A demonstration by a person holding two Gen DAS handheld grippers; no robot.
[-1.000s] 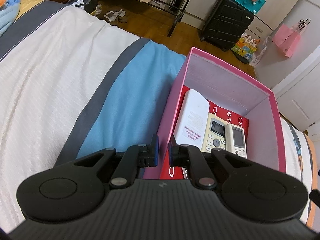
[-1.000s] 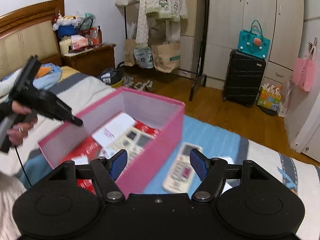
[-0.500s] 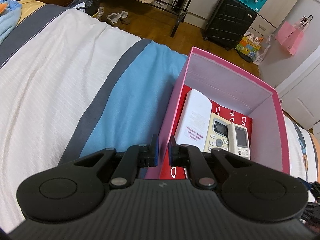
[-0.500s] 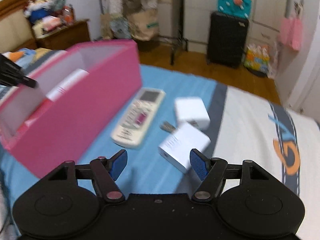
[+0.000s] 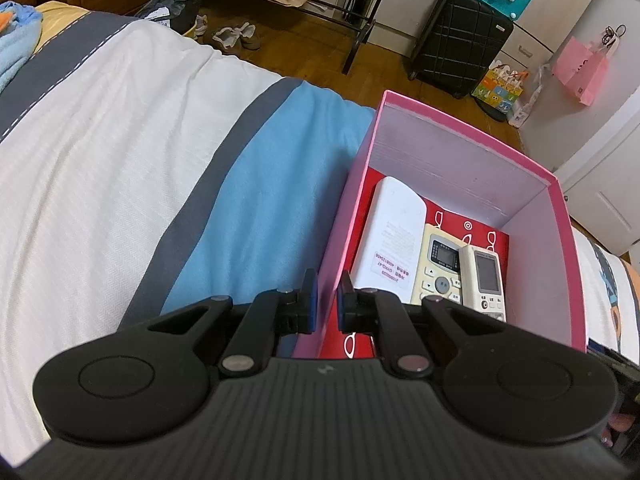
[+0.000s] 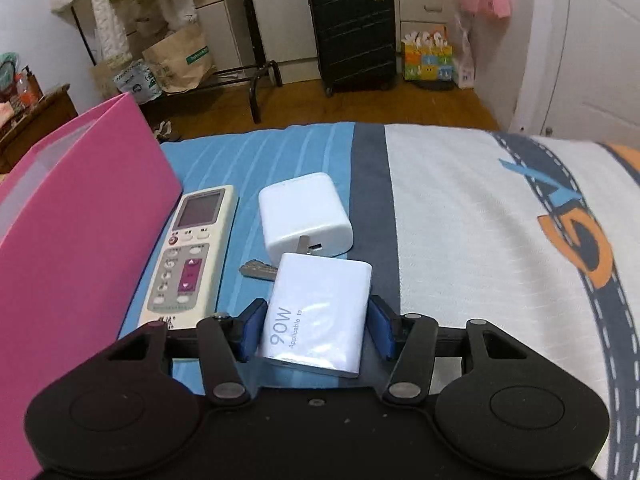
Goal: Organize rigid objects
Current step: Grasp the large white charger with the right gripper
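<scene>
A pink box (image 5: 560,240) stands on the bed. Inside lie a white flat device (image 5: 390,232) and two remotes (image 5: 442,268), (image 5: 486,276). My left gripper (image 5: 325,304) is shut on the box's near left wall. In the right wrist view the box's pink side (image 6: 80,232) is at the left. Beside it lie a cream remote (image 6: 188,256), a white charger (image 6: 302,212) and a white 90W charger (image 6: 320,312). My right gripper (image 6: 316,330) is open, its pads on either side of the 90W charger, with small gaps.
The bed has a striped white, grey and blue cover (image 5: 120,184). A metal key or plug piece (image 6: 258,270) lies between the remote and the chargers. A black suitcase (image 6: 354,36), bags and a clothes rack stand on the wooden floor beyond the bed.
My right gripper has swung from the box to the loose items and come down around the 90W charger. The left gripper has stayed clamped on the box wall.
</scene>
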